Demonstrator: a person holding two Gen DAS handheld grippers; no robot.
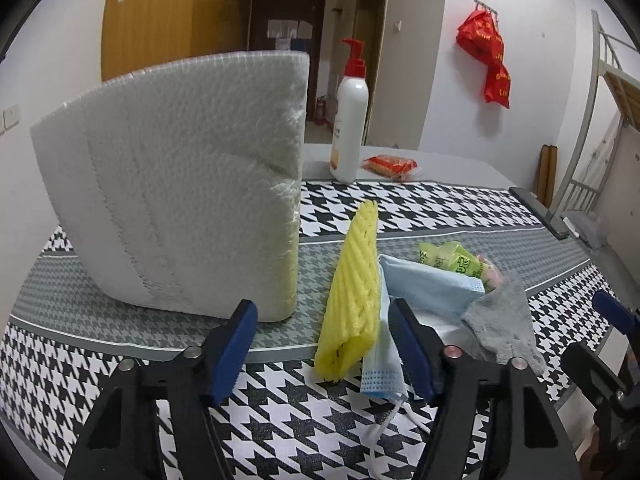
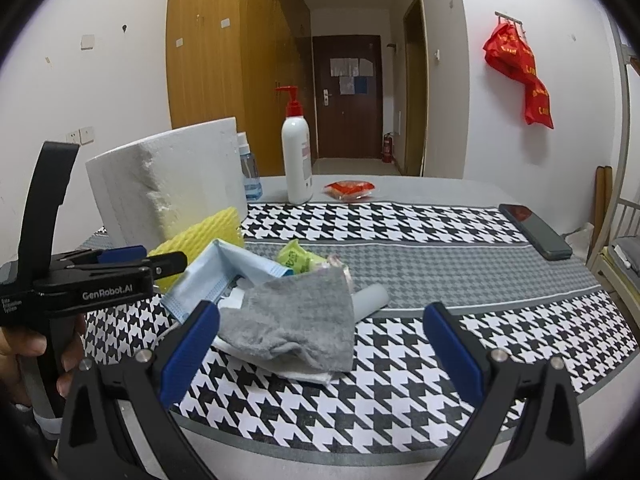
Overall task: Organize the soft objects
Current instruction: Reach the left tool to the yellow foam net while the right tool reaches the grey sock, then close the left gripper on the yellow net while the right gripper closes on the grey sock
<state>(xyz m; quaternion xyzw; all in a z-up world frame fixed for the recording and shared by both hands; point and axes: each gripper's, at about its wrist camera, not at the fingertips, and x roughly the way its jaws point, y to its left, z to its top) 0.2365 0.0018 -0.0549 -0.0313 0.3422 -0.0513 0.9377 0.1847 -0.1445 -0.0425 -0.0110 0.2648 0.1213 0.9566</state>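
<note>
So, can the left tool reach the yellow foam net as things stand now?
Probably yes. The left tool is open, and the yellow foam net lies between its fingers. Only the blue face mask touches its right side.

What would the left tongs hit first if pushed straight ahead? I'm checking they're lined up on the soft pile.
Probably the yellow ribbed foam net sleeve, lying between the open left tongs, with the light blue face mask against its right side. Depth is unclear.
</note>
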